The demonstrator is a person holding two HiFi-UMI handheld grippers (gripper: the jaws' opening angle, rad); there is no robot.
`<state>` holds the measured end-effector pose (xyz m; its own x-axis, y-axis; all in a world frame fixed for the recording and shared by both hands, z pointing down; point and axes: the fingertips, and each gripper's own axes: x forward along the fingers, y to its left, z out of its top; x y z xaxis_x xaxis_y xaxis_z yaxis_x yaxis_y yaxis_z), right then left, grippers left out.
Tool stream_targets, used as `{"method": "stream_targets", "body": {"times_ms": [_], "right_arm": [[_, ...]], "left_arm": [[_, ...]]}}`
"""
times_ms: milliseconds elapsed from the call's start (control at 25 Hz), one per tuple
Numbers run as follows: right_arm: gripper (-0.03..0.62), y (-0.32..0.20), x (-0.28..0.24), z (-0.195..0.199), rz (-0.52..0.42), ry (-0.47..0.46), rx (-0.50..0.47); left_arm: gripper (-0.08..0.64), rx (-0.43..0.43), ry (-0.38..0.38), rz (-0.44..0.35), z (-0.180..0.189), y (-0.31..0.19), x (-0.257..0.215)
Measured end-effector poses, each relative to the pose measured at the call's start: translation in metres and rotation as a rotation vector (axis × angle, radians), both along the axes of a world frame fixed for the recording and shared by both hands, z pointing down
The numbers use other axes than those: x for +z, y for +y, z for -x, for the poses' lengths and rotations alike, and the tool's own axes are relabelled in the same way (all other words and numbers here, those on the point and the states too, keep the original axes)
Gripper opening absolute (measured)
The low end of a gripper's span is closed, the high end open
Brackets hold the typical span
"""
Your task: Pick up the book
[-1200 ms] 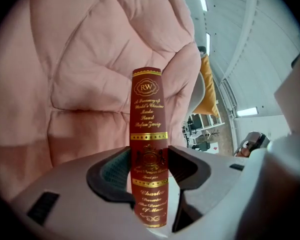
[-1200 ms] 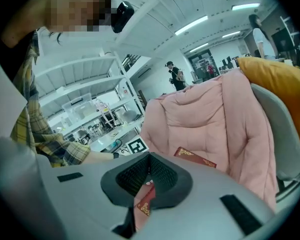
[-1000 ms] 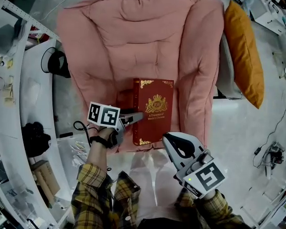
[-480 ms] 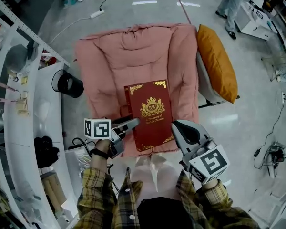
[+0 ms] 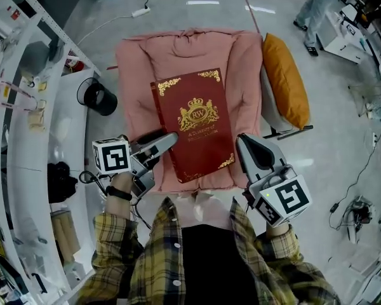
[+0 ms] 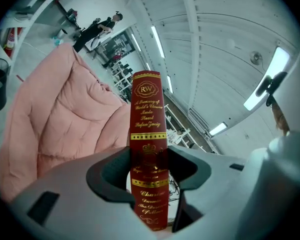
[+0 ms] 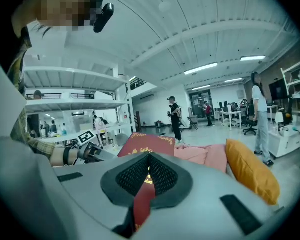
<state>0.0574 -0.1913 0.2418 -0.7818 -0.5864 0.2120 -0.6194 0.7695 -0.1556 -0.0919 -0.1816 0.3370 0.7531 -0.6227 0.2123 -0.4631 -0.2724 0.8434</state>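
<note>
The red book (image 5: 193, 124) with gold ornament is held in mid-frame of the head view, cover up, over the pink cushioned chair (image 5: 146, 62). It is carried at two opposite long edges. The left tongs (image 5: 168, 140) are clamped across its spine near the lower left corner. In the left gripper view the gold-lettered spine (image 6: 147, 134) stands upright between the dark pads of the tongs (image 6: 149, 169), both sides pressed against it. The right tongs (image 5: 242, 148) are closed on the book's right edge, low down. In the right gripper view the red cover (image 7: 147, 146) runs into the narrow cleft of the tongs (image 7: 149, 176), with the cover spreading flat beyond.

The book's top edge points to the upper part of the frame and reaches about halfway up the chair. Its lower edge hangs past the chair's front edge, close to the person's plaid shirt (image 5: 178, 259).

At the left of the frame white shelving (image 5: 25, 138) curves close by the left hand, and a black bin (image 5: 96, 97) stands between it and the chair. An orange pillow (image 5: 286, 81) leans along the chair's right side. Beyond it, the right of the frame is open grey floor (image 5: 343, 138), with only cables and small gear near the far right edge.
</note>
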Motion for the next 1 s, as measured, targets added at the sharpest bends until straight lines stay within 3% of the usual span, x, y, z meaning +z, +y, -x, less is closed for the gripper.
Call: {"method": "stream_targets", "body": {"times_ms": [480,760,1000], "right_arm": [[0.017,-0.001,-0.037,0.0,-0.054,-0.047,-0.008],[0.017,0.005,-0.037,0.002,-0.048,-0.046,-0.02],[0.017,0.012,-0.035,0.01,-0.037,-0.044,-0.033]], "left_arm": [[0.225,-0.012,0.043,-0.057,-0.011,0.038,-0.051],[0.225,-0.081,0.149,-0.065,-0.007,0.045,-0.063],[0.225,-0.095,0.173,-0.082,0.001,0.05,-0.071]]}}
